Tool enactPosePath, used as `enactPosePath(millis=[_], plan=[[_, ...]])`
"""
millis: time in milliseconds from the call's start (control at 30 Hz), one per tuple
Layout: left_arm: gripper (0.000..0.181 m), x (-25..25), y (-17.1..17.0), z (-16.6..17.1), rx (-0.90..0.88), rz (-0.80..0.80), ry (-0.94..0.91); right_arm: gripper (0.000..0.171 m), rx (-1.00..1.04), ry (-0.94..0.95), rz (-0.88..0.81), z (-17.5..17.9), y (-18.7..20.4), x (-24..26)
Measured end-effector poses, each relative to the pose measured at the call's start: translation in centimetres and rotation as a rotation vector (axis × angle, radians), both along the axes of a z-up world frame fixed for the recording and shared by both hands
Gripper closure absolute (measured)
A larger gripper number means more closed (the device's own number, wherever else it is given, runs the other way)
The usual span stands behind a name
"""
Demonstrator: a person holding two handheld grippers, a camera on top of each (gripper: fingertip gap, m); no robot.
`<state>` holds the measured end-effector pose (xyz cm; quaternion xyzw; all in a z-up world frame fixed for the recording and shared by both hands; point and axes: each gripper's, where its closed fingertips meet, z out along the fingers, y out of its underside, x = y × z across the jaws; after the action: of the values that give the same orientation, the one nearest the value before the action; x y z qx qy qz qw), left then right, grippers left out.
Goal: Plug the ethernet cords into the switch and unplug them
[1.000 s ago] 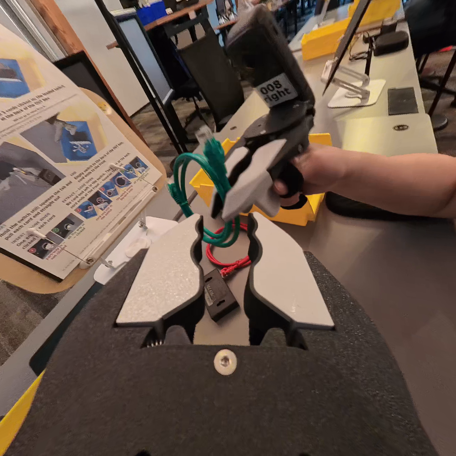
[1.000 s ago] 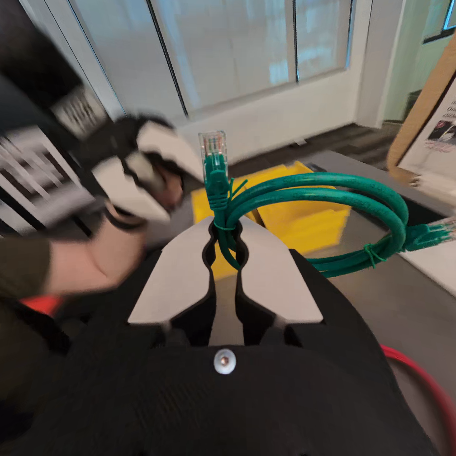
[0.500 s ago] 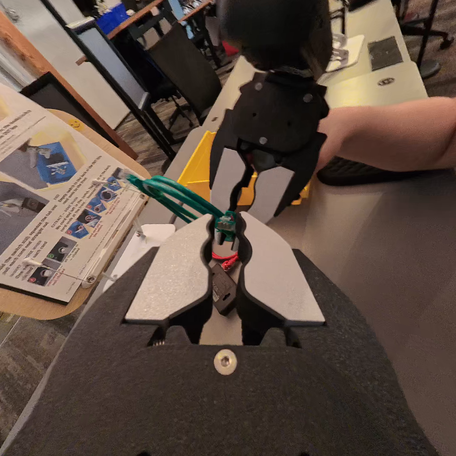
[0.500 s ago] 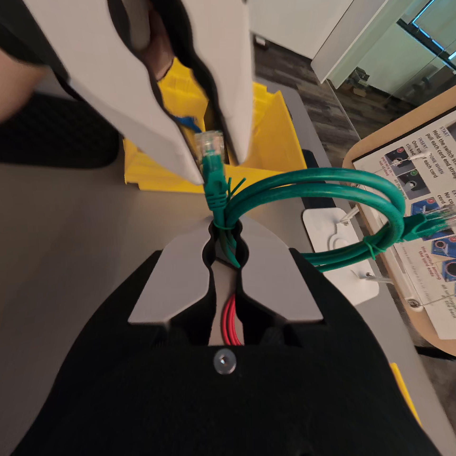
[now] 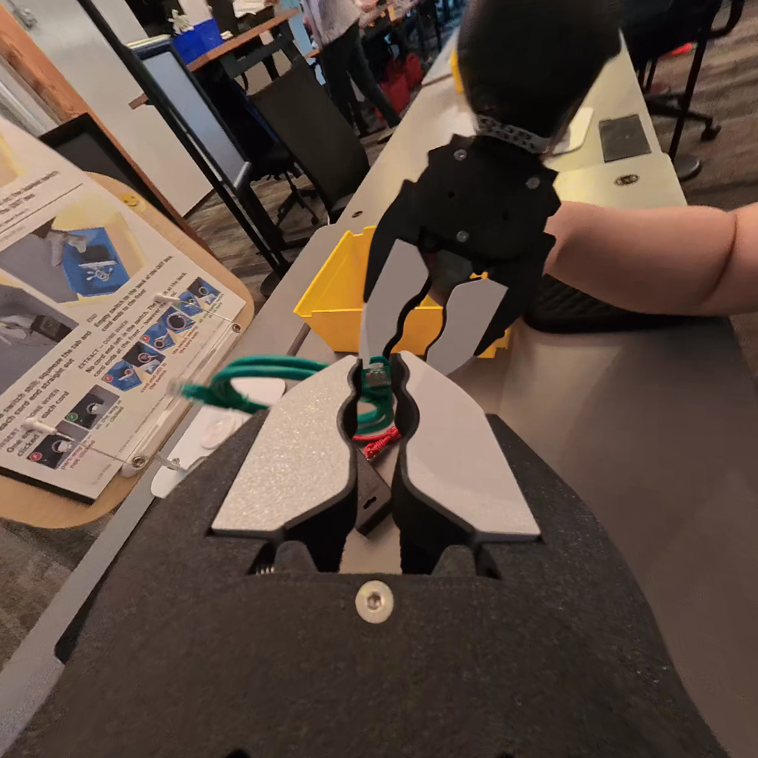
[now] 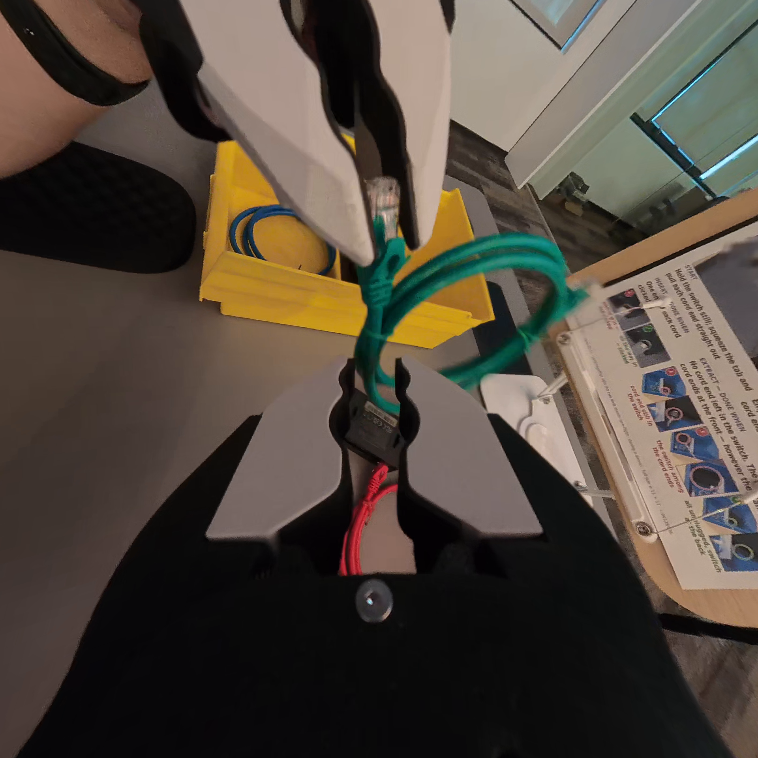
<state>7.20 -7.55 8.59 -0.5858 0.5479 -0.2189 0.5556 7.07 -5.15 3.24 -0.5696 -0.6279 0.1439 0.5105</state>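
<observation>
At frame centre, the left tool (image 5: pixel 375 379) pinched the green cord (image 6: pixel 471 303) by its plug, while the right tool (image 6: pixel 373 369), fingers parted, hung loosely around the cord. The switch (image 6: pixel 371 426) lay on the table (image 5: pixel 615 410) below, red cord (image 6: pixel 361 529) beside it; nothing looked plugged in yet.

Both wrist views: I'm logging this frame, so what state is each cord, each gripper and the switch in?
green cord: coiled, tied, unplugged, held up
left gripper: shut on green cord plug
right gripper: open, cord loop passing through
switch: lying on the table
red cord: end at switch, seemingly plugged in
blue cord: coiled in yellow bin
</observation>
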Motion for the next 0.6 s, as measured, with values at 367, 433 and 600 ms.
enactPosePath(millis=[367, 433, 600], plan=[[0.168, -0.2, -0.8, 1.7, -0.113, -0.110, -0.173, 0.133, -0.319, 0.388, 0.238, 4.1, -1.9, 0.0], [0.168, 0.1, -1.1, 1.8, -0.114, -0.126, -0.177, 0.130, -0.453, 0.466, 0.313, 4.2, -2.3, -0.2], [0.168, 0.8, -1.6, 1.6, -0.117, -0.152, -0.176, 0.128, -0.671, 0.585, 0.433, 4.0, -2.9, -1.2]])
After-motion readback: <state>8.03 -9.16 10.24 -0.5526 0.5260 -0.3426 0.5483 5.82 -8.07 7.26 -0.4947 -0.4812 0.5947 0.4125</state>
